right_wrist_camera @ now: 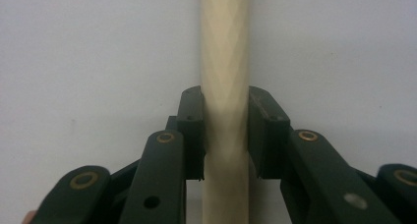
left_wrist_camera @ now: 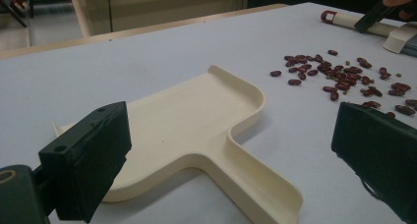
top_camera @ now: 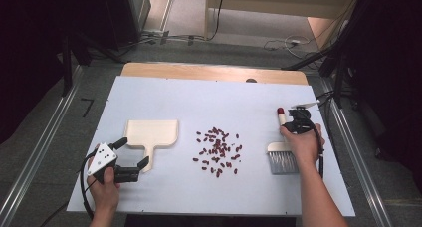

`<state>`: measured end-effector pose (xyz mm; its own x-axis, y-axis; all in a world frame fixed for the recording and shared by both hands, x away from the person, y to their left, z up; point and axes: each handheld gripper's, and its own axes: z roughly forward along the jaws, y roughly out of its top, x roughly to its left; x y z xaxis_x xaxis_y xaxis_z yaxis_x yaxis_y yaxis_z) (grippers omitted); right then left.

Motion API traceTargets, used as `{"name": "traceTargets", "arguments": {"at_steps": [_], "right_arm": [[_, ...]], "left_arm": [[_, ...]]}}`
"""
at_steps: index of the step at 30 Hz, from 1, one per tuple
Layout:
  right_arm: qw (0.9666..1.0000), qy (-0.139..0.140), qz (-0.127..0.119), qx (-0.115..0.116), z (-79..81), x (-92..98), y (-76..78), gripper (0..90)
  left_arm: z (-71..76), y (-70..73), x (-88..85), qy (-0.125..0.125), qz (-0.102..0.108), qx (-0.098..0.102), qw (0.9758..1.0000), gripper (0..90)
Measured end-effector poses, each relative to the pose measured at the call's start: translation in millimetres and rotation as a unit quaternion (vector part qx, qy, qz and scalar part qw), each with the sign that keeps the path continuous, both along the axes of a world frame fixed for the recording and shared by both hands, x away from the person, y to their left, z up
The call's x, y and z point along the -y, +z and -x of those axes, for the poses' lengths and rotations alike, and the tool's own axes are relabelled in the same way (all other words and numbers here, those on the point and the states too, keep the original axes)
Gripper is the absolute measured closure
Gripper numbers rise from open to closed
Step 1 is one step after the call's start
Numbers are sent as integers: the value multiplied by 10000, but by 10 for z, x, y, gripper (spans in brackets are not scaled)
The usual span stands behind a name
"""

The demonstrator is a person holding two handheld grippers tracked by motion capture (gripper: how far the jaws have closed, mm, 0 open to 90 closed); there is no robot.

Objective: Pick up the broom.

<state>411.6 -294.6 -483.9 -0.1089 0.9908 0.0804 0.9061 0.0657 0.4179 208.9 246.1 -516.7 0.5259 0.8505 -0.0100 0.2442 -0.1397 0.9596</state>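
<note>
Brush handle (right_wrist_camera: 223,86), cream and round, sits between the two pads of your right claw (right_wrist_camera: 225,135), which pinch it from both sides; the pads look to be touching it. From above, that right claw (top_camera: 298,121) is at the right side of the worktop (top_camera: 149,187), with your right hand (top_camera: 302,146) lying over the brush (top_camera: 281,155). The brush lies flat, its red-capped handle end pointing to the far side and its grey bristles toward the near edge.

Your left claw (top_camera: 133,156) is spread wide at the near left, its pads either side of the stem of the cream dustpan (top_camera: 152,134) without touching it. In the left gripper view the dustpan (left_wrist_camera: 196,135) rests flat between and beyond the open pads, tray away from you.

Between dustpan and brush, a loose scatter of red beans (top_camera: 217,151) lies on the middle of the worktop, well apart from both claws.
</note>
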Motion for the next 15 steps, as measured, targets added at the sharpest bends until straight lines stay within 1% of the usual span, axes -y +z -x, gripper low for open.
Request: {"name": "traceTargets", "arguments": {"at_steps": [2,3,5,6,7,8,9,10,11,12,13,15], "right_arm": [[9999,2,-95,89,25,22,-7,690],[9999,2,-95,89,25,22,-7,690],[9995,0,-188,243,53,47,-11,690],[9986,8,-296,432,95,70,9,690],[9986,8,-296,432,95,70,9,690],[9981,5,-347,515,118,88,30,690],[9960,23,-576,685,168,132,85,690],[9944,41,-700,787,195,156,115,690],[9944,41,-700,787,195,156,115,690],[9916,81,-850,968,252,191,170,690],[9916,81,-850,968,252,191,170,690],[9879,131,-979,1194,313,216,216,690]], "left_arm": [[0,0,0,0,1,-1,10000,16],[0,0,1,1,-2,-4,10000,16],[1,0,0,2,-4,-1,10000,16],[1,1,0,2,-4,0,10000,17],[1,0,0,3,-2,2,10000,17],[0,1,-1,5,-8,1,10000,17],[0,1,-1,15,-11,3,10000,16],[0,2,-3,17,-14,-3,10000,16],[-1,2,-3,19,-13,-4,10000,16],[-2,2,-3,23,-14,-5,10000,16],[-1,2,-1,30,-14,-1,10000,16],[0,2,1,28,-29,-2,10000,16]]}}
